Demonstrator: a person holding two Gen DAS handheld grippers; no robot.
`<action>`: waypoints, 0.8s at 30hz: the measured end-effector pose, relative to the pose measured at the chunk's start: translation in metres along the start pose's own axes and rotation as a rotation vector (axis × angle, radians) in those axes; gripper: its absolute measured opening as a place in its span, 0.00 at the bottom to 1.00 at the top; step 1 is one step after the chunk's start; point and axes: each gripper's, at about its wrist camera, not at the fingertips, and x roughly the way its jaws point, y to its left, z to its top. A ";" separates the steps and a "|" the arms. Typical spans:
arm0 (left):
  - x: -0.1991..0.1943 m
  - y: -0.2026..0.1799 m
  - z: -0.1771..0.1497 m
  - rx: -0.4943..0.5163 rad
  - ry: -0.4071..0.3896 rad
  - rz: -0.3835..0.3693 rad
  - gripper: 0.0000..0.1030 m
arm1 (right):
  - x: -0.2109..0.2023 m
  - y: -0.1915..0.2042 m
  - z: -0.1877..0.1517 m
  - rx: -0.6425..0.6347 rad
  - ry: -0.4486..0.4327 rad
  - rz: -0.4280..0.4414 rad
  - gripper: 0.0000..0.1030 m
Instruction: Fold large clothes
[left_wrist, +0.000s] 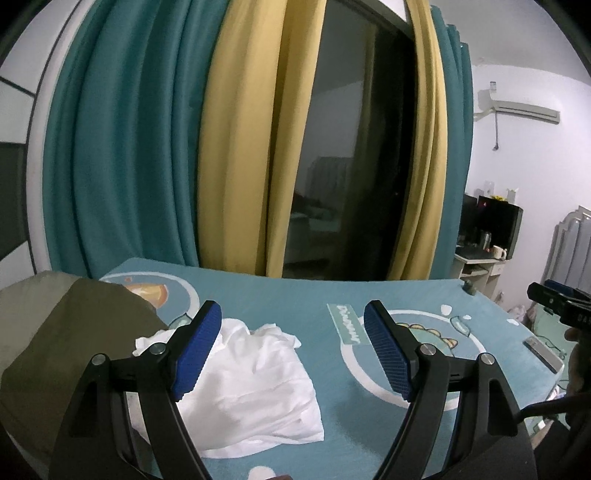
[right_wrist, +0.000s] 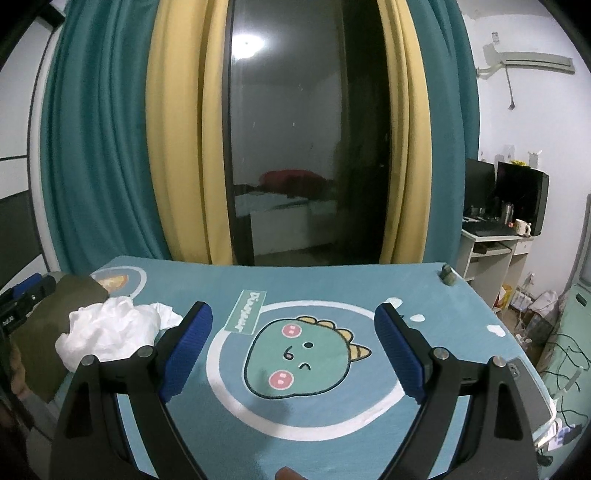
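Note:
A crumpled white garment (left_wrist: 255, 387) lies on the teal dinosaur mat (left_wrist: 280, 295), left of centre. My left gripper (left_wrist: 293, 354) hovers just above it, open, nothing between the blue pads (left_wrist: 197, 354). In the right wrist view the white garment (right_wrist: 110, 328) sits at the mat's left side. My right gripper (right_wrist: 293, 354) is open over the dinosaur face (right_wrist: 299, 358), apart from the cloth. An olive-brown garment (left_wrist: 66, 354) lies heaped at the left edge, partly under the white one; olive-brown garment (right_wrist: 62, 328) shows too.
A phone (left_wrist: 545, 352) lies near the mat's right edge, and a small dark object (right_wrist: 447, 275) sits at the far right corner. Teal and yellow curtains (left_wrist: 236, 147) and a dark glass door stand behind. A desk with monitors (right_wrist: 517, 199) is at the right.

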 end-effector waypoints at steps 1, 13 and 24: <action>0.002 0.001 -0.002 -0.002 0.008 0.000 0.80 | 0.002 0.000 -0.001 0.001 0.006 0.000 0.86; 0.022 0.001 -0.017 -0.007 0.092 -0.007 0.80 | 0.020 -0.006 -0.014 0.018 0.076 -0.008 0.86; 0.029 -0.004 -0.017 -0.005 0.098 -0.010 0.80 | 0.024 -0.009 -0.014 0.027 0.087 -0.008 0.86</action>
